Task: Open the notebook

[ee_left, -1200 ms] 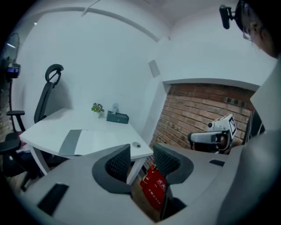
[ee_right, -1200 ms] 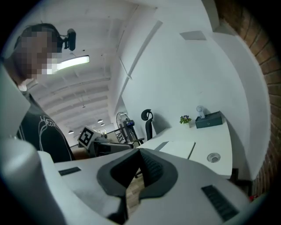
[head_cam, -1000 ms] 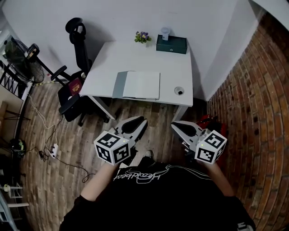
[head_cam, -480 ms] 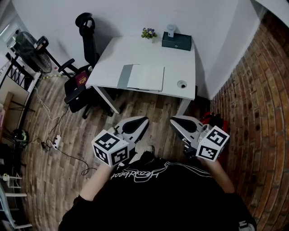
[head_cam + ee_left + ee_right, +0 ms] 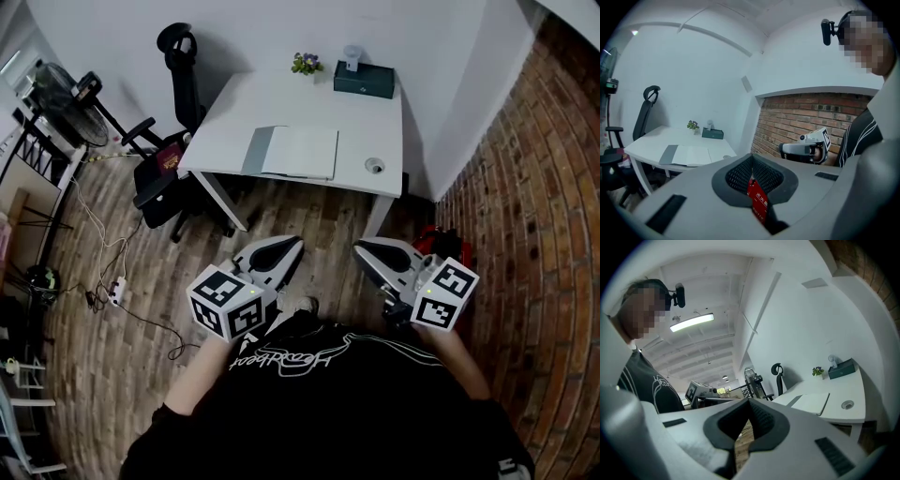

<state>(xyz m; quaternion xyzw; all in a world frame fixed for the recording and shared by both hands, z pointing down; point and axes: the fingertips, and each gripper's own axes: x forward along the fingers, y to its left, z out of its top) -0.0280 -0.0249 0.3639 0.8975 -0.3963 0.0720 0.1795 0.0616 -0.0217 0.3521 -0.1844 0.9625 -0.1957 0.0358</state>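
Note:
The notebook (image 5: 300, 152) lies on the white table (image 5: 281, 108) with a grey leaf (image 5: 258, 150) turned out to its left and white pages showing. It also shows as the notebook (image 5: 691, 154) in the left gripper view and the notebook (image 5: 811, 402) in the right gripper view. Both grippers hang over the wooden floor close to the person's chest, well short of the table. My left gripper (image 5: 291, 246) is shut, and so is my right gripper (image 5: 361, 248). Neither holds anything. The left gripper (image 5: 752, 157) and right gripper (image 5: 750, 401) point roughly toward the table.
A dark green box (image 5: 364, 80) and a small plant (image 5: 305, 64) stand at the table's far edge, with a round grommet (image 5: 374, 165) near the notebook. A black office chair (image 5: 173, 141) stands left, a brick wall (image 5: 534, 187) right. A red object (image 5: 436, 242) and cables (image 5: 117, 291) lie on the floor.
In the head view the table has shifted up and to the right and looks smaller. Both grippers keep nearly the same place in front of the chest.

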